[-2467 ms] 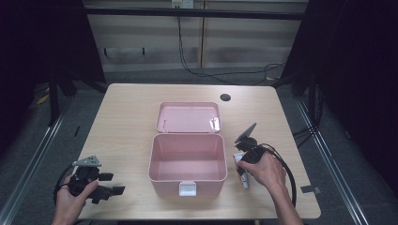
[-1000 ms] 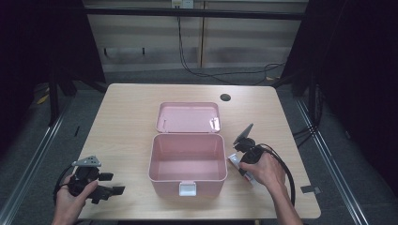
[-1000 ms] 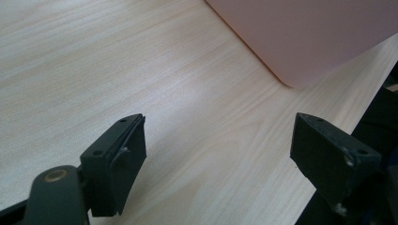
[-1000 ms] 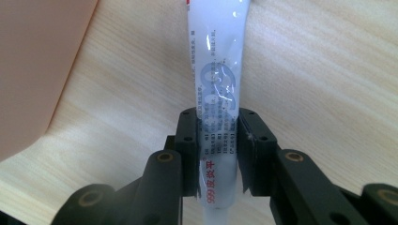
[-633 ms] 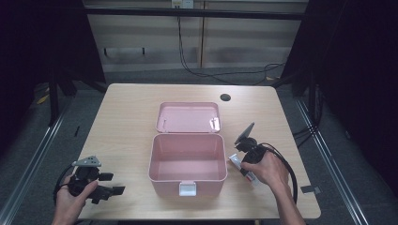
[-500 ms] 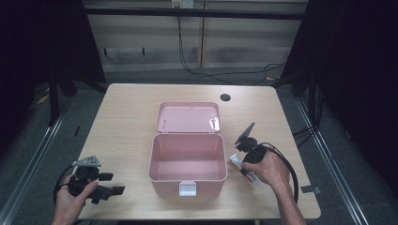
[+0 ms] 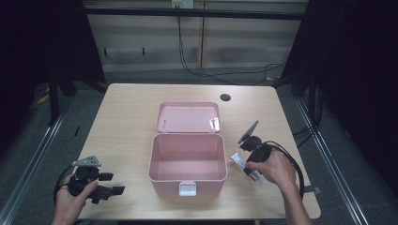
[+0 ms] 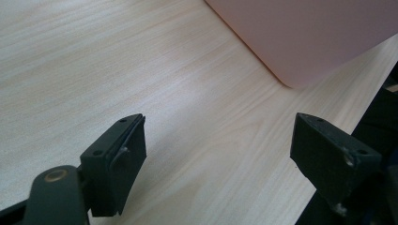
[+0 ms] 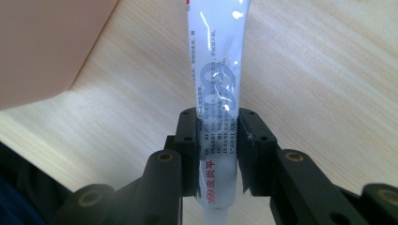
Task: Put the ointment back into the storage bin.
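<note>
Right gripper [image 9: 217, 150]: jaws clamped on a white tube [image 9: 217, 89] — the pads press its two sides near the lower end, and the tube runs straight out ahead of them over the table [image 9: 328, 70].
Tube: in the high view it [image 7: 238, 161] lies low over the tabletop just right of the box [image 7: 187, 164], near its right wall, held by the right gripper [image 7: 248, 168] in the person's right hand [image 7: 274, 169]; blue and red print shows on it, too small to read in full.
Left gripper [image 8: 220, 154]: jaws wide apart, nothing between them — bare wood below.
Left gripper, place: at the table's near left corner [image 7: 101, 187], in the left hand [image 7: 70, 199], well apart from the box.
Box: pink, open and empty inside, lid [image 7: 188, 117] laid back flat behind it, a pale clasp [image 7: 187, 188] on the front wall.
Table: light wood, with a dark round hole [image 7: 225, 97] near the far edge.
</note>
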`<state>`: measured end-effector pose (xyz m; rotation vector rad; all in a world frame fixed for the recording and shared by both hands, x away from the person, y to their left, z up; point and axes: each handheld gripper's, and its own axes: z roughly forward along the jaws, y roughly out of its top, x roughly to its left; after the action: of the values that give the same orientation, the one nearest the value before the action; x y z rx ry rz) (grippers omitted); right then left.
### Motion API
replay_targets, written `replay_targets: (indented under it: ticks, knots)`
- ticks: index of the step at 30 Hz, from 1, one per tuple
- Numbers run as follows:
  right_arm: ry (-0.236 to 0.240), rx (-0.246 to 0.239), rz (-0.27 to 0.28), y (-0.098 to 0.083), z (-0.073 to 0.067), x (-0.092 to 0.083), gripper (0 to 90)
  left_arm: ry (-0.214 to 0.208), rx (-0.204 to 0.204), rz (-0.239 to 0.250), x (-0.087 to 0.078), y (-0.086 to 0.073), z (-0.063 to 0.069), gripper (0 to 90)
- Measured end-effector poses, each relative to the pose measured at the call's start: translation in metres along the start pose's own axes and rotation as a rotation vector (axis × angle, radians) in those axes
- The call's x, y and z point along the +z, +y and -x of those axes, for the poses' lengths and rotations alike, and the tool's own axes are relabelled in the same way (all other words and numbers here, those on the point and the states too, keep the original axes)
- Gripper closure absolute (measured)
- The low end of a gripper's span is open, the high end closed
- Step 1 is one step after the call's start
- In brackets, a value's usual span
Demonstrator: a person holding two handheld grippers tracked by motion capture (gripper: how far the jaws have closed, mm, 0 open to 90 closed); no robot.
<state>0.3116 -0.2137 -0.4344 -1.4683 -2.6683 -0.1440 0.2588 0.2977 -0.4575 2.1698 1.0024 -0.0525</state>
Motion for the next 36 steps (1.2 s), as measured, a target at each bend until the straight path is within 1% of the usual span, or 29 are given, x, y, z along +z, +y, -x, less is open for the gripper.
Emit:
replay_targets:
  ticks: [2,7,12,14,18,19,24,26,28,31,34,36]
  knots:
    - [0.002,-0.003,-0.004,-0.001,0.0,-0.001,71.6,0.0,0.002,-0.002,0.0,0.0,0.0,18.6]
    - [0.014,-0.039,-0.004,-0.006,0.001,-0.007,71.6,0.003,0.0,-0.002,0.001,0.0,0.0,18.6]
    - [0.012,-0.059,-0.005,-0.006,0.0,-0.008,71.6,0.003,0.001,-0.002,0.001,0.0,0.0,18.6]
    - [0.006,-0.068,-0.006,-0.006,0.0,-0.011,71.6,0.002,0.001,-0.002,0.001,0.0,0.0,18.6]
    - [0.012,-0.084,-0.007,-0.006,-0.002,-0.016,71.6,0.001,0.0,-0.002,0.001,0.0,0.0,18.6]
    - [0.009,-0.097,-0.014,-0.006,-0.003,-0.019,71.6,0.002,0.001,-0.002,0.001,0.0,0.0,18.6]
    - [0.001,-0.12,-0.022,-0.007,-0.004,-0.025,71.6,0.002,0.0,-0.001,0.001,0.0,0.0,18.6]
    - [0.005,-0.127,-0.025,-0.007,-0.004,-0.026,71.6,0.002,0.0,-0.001,0.001,0.0,0.0,18.6]
    - [0.014,-0.146,-0.018,-0.008,-0.004,-0.03,71.6,0.0,0.001,-0.004,0.0,0.0,0.0,18.6]
    - [-0.005,-0.165,-0.014,-0.01,-0.003,-0.035,71.6,0.005,0.0,0.002,0.0,0.0,0.0,18.6]
    - [-0.002,-0.175,-0.008,-0.011,-0.004,-0.037,71.6,0.005,-0.001,0.002,0.0,0.0,0.0,18.6]
    - [-0.012,-0.196,-0.021,-0.012,-0.005,-0.04,71.6,0.002,0.0,-0.003,0.0,0.0,0.0,18.6]
